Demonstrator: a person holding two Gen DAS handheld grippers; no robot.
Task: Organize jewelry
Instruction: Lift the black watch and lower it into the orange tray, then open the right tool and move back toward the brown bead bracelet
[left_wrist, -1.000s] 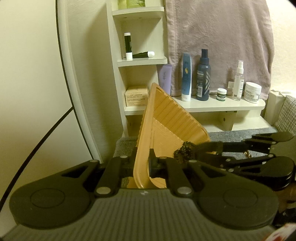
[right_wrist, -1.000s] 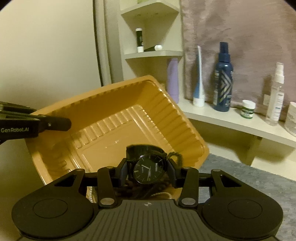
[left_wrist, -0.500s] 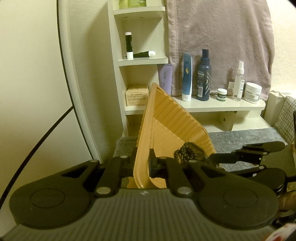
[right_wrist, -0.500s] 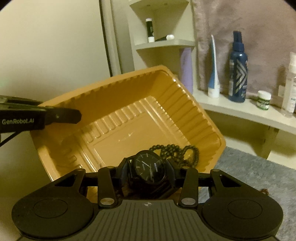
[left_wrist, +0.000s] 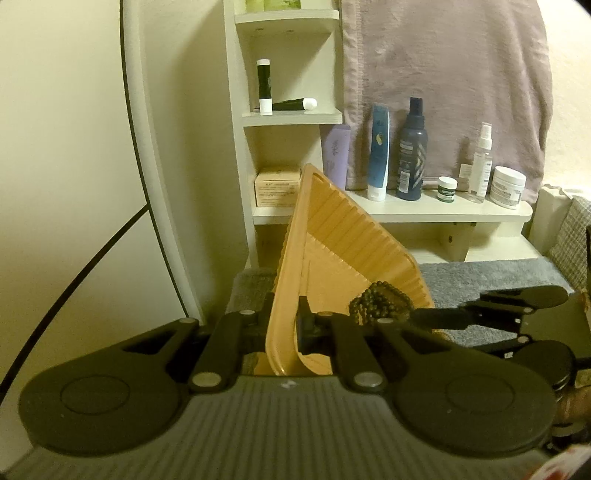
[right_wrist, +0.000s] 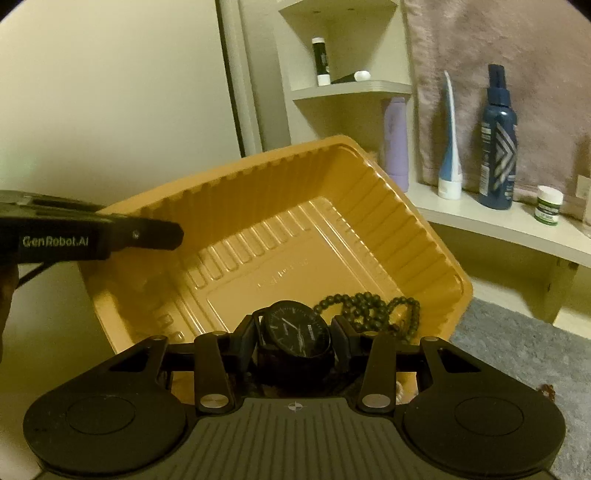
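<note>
My left gripper (left_wrist: 284, 325) is shut on the rim of an orange ribbed plastic tray (left_wrist: 343, 254) and holds it tilted up on edge; it also shows in the right wrist view (right_wrist: 280, 236), with the left gripper (right_wrist: 140, 236) at its left rim. A dark beaded bracelet (right_wrist: 369, 306) lies at the tray's lower side, also seen in the left wrist view (left_wrist: 380, 302). My right gripper (right_wrist: 293, 332) is shut on a black wristwatch (right_wrist: 293, 332) at the tray's lower edge. In the left wrist view the right gripper (left_wrist: 480, 317) reaches in from the right.
A white shelf unit (left_wrist: 291, 118) holds tubes and a box. A low shelf (left_wrist: 443, 212) carries bottles and jars under a hanging mauve towel (left_wrist: 443, 74). Grey carpet (left_wrist: 491, 273) covers the surface below. A white frame with a black cable (left_wrist: 140, 147) stands left.
My right gripper has drawn back and down with the watch. The beaded bracelet now lies uncovered in the tray. The left gripper holds the tray still.
</note>
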